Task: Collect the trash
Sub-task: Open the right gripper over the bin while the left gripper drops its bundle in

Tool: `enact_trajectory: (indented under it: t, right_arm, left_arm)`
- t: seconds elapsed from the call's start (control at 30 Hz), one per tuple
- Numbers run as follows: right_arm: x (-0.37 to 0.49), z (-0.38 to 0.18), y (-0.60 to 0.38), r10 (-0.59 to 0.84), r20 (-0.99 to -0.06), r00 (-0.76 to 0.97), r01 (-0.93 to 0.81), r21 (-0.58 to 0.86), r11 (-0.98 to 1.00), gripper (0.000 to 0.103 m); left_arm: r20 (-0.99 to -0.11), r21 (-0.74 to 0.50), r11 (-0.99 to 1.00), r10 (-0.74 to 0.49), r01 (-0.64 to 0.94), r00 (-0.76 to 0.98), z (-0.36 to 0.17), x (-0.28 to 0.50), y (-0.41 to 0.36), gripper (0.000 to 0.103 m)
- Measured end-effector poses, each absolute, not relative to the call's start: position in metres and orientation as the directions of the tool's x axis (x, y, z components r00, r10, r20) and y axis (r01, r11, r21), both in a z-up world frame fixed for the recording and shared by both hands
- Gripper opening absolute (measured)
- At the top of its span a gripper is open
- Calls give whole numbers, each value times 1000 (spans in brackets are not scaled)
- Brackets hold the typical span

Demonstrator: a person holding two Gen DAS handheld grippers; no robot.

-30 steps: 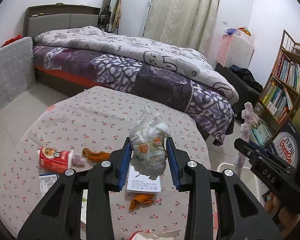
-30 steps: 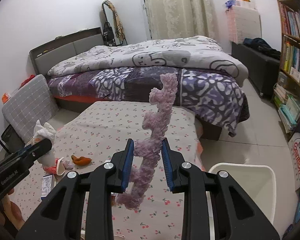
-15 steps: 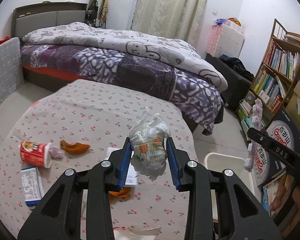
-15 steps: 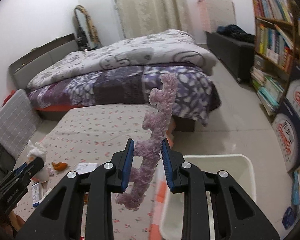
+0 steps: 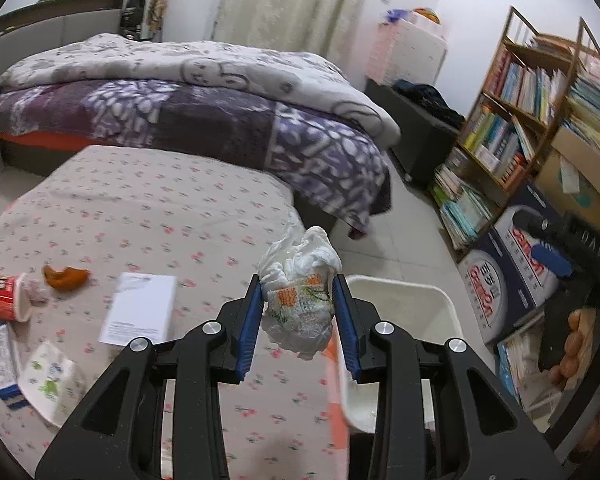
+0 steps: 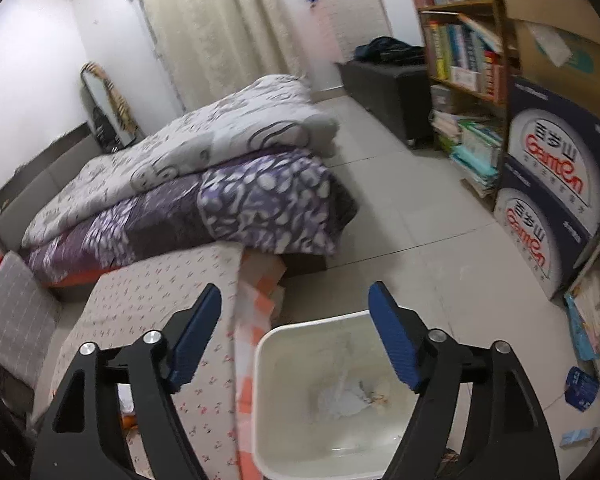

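My left gripper point(image 5: 299, 320) is shut on a crumpled white plastic bag point(image 5: 300, 300) with an orange print, held above the table's right edge beside the white bin point(image 5: 404, 292). My right gripper point(image 6: 296, 336) is open and empty, right over the white bin point(image 6: 284, 340); crumpled white trash lies in the bin's bottom point(image 6: 348, 396). On the floral tablecloth point(image 5: 152, 208) lie a red cup point(image 5: 4, 296), an orange peel point(image 5: 66, 276), a white leaflet point(image 5: 140, 312), a small blue-and-white box point(image 5: 4, 364) and a printed wrapper point(image 5: 52, 380).
A bed point(image 5: 188, 96) with a purple quilt stands behind the table. A bookshelf point(image 5: 516, 128) and dark printed cartons point(image 6: 552, 200) stand at the right. The right gripper shows at the right of the left wrist view point(image 5: 552, 256). Tiled floor point(image 6: 400, 216) lies between bed and shelf.
My right gripper has opened over the bin and the purple foam strip is gone from it. Both grippers have swung right toward the bin; the left one still grips the bag.
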State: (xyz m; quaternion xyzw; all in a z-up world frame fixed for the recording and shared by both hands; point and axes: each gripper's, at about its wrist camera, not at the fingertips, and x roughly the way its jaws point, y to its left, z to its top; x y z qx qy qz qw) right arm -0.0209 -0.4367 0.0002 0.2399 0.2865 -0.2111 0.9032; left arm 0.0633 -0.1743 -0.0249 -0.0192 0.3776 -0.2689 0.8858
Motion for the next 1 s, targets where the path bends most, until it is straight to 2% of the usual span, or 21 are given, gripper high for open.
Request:
enact_trajectory:
  t: [0.23,0.5,0.53,0.6,0.8,1.0]
  right_arm:
    - [-42,3,-474,-249,-615,748,559,383,736,79]
    - [-53,10,-493,-256,-594,762,574,439,691,82]
    - [-54,10,-495,-257,-594,763,576,442,688,82]
    - [-57,11,-496,-265,-592,761,580,439,686,82]
    - [-53,13,-490,-280,-592,756,581,409,703,88]
    - [-39,13,-468,-291,-603,743,575,351,739,92]
  left_arm:
    - [-695,-197,811,-512,551,505,-44,40,-224,33]
    - [-717,-244,738,-574,629,395,-58,14,-279,35]
    - [-717,-253,729,-582,636,382,-57,12,-285,38]
    - [-710,-273,715,-601,644,366,-56,9,-291,60]
    - [-706,-255,708,-602,659,374,-51,5,-296,71]
    - [-704,-163,747,-546,645,455,-44,13,-272,85]
